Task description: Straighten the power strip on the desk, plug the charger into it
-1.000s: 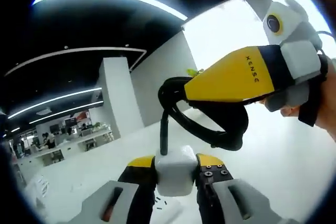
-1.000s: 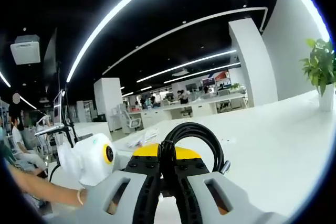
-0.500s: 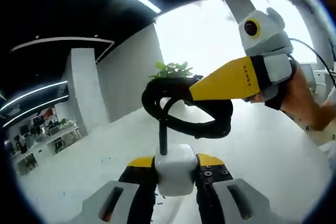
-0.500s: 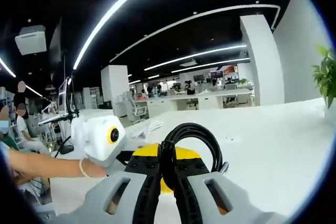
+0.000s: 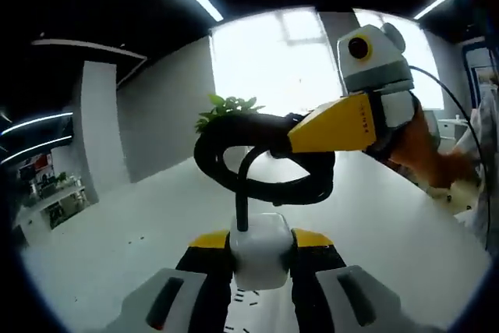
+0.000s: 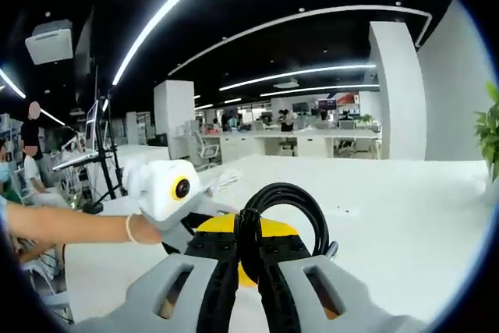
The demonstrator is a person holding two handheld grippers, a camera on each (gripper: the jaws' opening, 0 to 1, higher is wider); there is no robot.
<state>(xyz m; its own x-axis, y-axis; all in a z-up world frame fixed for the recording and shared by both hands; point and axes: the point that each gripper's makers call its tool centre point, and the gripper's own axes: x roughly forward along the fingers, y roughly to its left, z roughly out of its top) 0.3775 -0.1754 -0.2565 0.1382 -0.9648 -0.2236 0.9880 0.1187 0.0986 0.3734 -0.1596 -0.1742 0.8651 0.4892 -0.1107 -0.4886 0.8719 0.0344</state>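
Held aloft above the white desk (image 5: 117, 247): white charger (image 5: 261, 249) clamped between the left gripper (image 5: 262, 259) jaws at six o'clock in the left gripper view, its black cable (image 5: 261, 185) rising toward twelve and looping into a coil. Pinched on that coil, at two o'clock from the charger, the right gripper (image 5: 300, 134), jaws closed narrow on the cable bundle (image 6: 251, 232) in the right gripper view. Potted plant (image 5: 226, 107) behind the loop. Power strip not made out, so which way the charger must travel cannot be told. Likely nearer the plugging job: the left gripper, already carrying the charger, cable axis running up and away from its jaws.
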